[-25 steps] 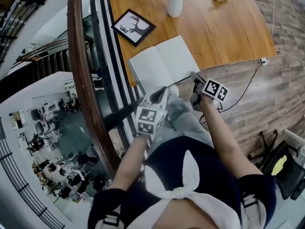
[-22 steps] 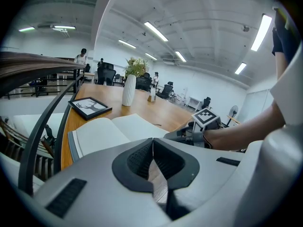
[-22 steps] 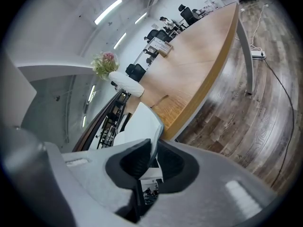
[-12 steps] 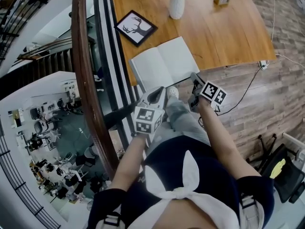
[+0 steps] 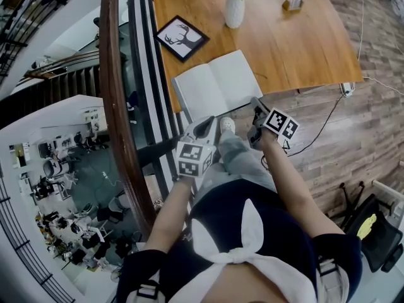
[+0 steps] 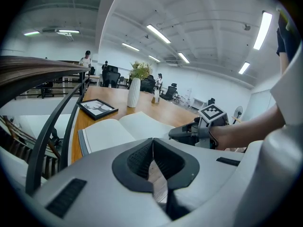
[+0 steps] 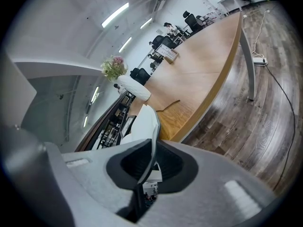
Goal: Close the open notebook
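The open notebook (image 5: 218,84) lies with white pages up at the near edge of the wooden table (image 5: 303,43). My right gripper (image 5: 255,104) is at its near right corner. In the right gripper view the thin right cover edge (image 7: 150,126) runs between the jaws, which are shut on it. That page (image 7: 143,119) is lifted a little. My left gripper (image 5: 211,122) hangs just off the table below the notebook's near edge, shut, with nothing between its pads (image 6: 152,141). In the left gripper view the notebook (image 6: 118,131) and the right gripper (image 6: 182,132) lie ahead.
A framed deer picture (image 5: 177,36) lies behind the notebook. A white vase with a plant (image 5: 234,8) and a small card stand (image 5: 292,0) stand further back. A curved wooden handrail (image 5: 120,106) runs on the left. A power strip (image 5: 346,88) lies on the floor.
Both grippers and the notebook stay about where they were. Only the head view has shifted slightly.
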The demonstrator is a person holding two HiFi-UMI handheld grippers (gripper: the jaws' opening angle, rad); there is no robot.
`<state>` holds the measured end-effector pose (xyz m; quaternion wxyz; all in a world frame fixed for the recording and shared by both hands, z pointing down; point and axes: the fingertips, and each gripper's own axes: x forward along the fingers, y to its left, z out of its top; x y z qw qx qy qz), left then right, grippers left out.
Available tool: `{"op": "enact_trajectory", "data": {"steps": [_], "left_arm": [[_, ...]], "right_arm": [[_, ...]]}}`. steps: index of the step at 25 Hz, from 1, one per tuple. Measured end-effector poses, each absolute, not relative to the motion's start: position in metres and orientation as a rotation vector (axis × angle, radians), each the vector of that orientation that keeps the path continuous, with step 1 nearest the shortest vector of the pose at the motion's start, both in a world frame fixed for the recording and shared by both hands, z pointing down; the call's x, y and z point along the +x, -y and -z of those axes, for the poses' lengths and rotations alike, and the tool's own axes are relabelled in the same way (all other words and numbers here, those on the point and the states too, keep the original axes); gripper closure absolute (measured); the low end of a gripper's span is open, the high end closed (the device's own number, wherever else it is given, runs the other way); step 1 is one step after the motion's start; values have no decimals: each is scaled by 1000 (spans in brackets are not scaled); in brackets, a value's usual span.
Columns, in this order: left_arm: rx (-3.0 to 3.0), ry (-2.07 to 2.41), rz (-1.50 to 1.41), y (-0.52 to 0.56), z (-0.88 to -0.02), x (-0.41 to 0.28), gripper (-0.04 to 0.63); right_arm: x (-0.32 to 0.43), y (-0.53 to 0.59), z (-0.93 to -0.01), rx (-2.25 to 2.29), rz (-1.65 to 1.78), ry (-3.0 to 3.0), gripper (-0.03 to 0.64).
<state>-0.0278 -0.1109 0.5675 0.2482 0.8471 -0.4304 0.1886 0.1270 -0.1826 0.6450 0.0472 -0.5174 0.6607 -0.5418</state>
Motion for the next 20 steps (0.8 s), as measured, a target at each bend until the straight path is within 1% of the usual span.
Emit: {"op": "enact_trajectory", "data": {"steps": [20], "left_arm": [[2293, 1242, -508, 100, -560, -46, 575]], "right_arm": [[113, 174, -609, -1527, 1504, -2264, 586]]}}
